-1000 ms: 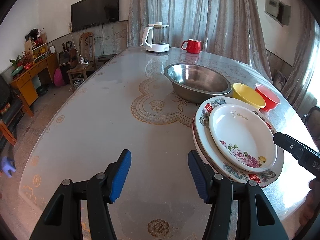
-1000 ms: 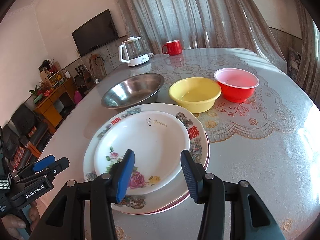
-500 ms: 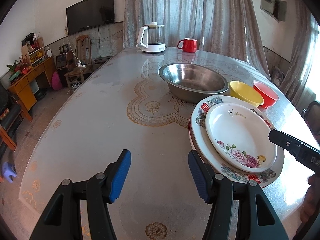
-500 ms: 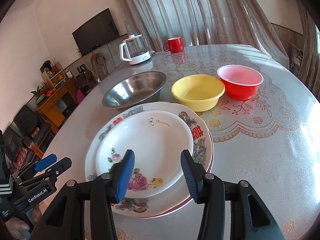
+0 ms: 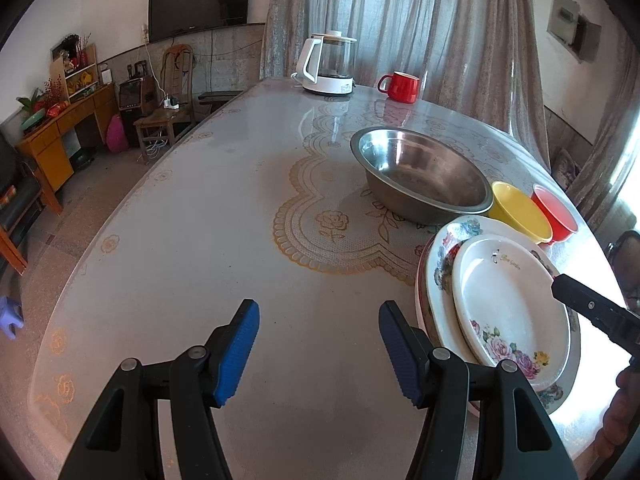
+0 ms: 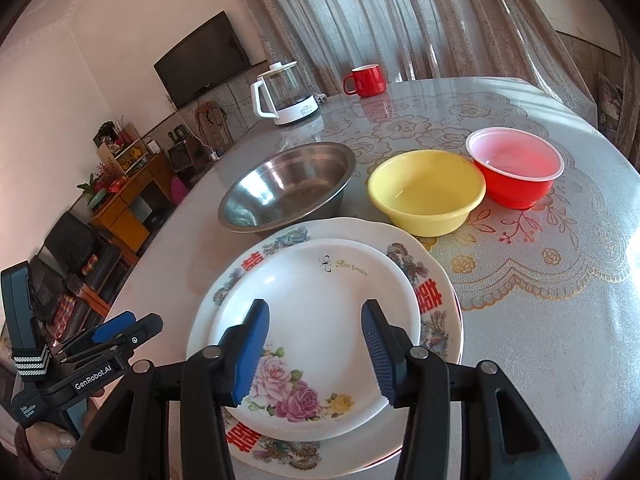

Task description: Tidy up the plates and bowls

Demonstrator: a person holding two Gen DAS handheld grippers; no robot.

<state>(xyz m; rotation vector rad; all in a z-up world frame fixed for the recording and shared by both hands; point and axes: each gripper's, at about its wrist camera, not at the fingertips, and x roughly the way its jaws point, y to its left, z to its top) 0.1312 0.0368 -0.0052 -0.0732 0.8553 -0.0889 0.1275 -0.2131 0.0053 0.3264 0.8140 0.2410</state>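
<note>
Over bare surface (image 5: 200, 208): left gripper (image 5: 318, 350), jaws apart, nothing between. Over the plate stack: right gripper (image 6: 314, 354), jaws apart, empty. Small rose plate (image 6: 320, 320) lies on large patterned plate (image 6: 436, 304). Beyond: steel bowl (image 6: 288, 186), yellow bowl (image 6: 426, 192), red bowl (image 6: 516, 172), side by side.

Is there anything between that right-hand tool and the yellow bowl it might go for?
Yes. The stacked plates, the rose plate on the larger plate, lie directly under the open right tool, before the yellow bowl.
</note>
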